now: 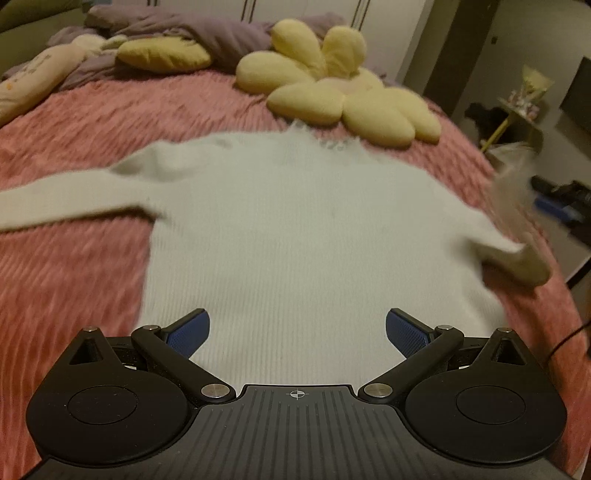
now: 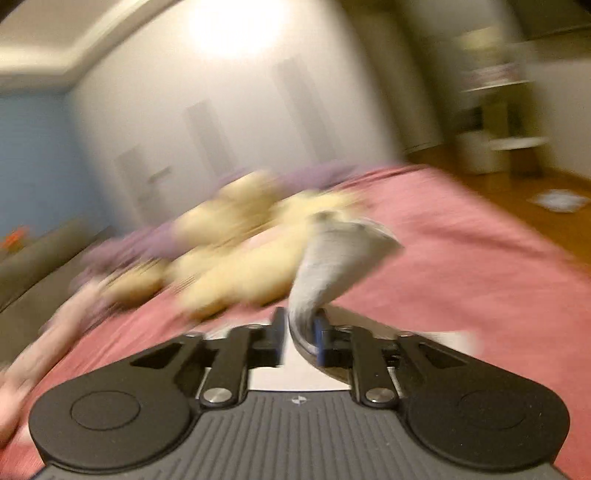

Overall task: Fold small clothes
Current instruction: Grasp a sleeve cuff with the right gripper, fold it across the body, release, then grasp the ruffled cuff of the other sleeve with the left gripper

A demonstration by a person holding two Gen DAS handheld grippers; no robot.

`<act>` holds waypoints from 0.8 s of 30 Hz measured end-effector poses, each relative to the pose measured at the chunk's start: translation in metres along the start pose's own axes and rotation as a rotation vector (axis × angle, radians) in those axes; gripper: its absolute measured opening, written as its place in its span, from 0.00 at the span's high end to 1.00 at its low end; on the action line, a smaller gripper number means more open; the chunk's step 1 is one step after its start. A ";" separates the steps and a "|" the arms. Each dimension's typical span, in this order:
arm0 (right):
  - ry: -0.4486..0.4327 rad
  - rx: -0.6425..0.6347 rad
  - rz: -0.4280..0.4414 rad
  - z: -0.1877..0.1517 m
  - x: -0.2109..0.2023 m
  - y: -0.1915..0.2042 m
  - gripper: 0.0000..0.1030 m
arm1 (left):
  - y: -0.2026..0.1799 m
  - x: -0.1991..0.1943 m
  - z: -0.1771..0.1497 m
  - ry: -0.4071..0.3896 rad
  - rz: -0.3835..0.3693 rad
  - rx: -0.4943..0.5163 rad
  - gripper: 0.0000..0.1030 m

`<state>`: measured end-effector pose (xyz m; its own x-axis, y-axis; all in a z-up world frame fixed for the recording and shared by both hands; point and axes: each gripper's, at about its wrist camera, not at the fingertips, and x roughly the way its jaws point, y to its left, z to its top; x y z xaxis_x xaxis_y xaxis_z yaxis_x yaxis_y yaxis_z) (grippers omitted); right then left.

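A white ribbed sweater [image 1: 295,221] lies flat on the pink bedspread [image 1: 74,277], its left sleeve [image 1: 55,199] stretched out sideways. My left gripper [image 1: 297,328] hangs open just above the hem, with nothing between its blue pads. At the far right edge of the bed my right gripper [image 1: 539,194] shows blurred, with the right sleeve [image 1: 513,192] lifted up to it. In the right wrist view the sleeve end [image 2: 332,254] stands up between the fingers of my right gripper [image 2: 301,317]. The jaws are narrow, the cloth lies against the right pad, and a thin gap shows beside the left one.
A yellow flower-shaped cushion [image 1: 332,92] lies just beyond the sweater's collar. Further back lie a purple duvet [image 1: 184,29] and more pillows [image 1: 162,55]. The bed's edge runs close by on the right, with wooden floor [image 2: 517,184] and shelves beyond it.
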<state>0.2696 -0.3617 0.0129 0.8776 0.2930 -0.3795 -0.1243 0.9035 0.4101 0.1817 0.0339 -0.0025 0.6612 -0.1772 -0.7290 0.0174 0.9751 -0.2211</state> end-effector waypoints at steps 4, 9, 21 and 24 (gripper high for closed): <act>0.049 -0.016 -0.012 -0.022 0.011 0.019 0.45 | -0.008 0.016 0.023 0.006 -0.093 0.014 0.00; 0.094 0.107 -0.111 -0.043 -0.007 -0.009 0.45 | -0.038 0.069 0.060 0.048 -0.265 0.004 0.00; 0.122 0.250 -0.165 -0.081 -0.049 -0.059 0.45 | -0.085 0.201 0.089 0.272 -0.361 -0.106 0.25; 0.126 0.270 -0.171 -0.084 -0.047 -0.066 0.45 | -0.087 0.215 0.087 0.316 -0.350 -0.115 0.39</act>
<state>0.1980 -0.4089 -0.0659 0.8090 0.1959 -0.5542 0.1617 0.8323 0.5302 0.3876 -0.0770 -0.0831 0.3702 -0.5408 -0.7553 0.1035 0.8320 -0.5450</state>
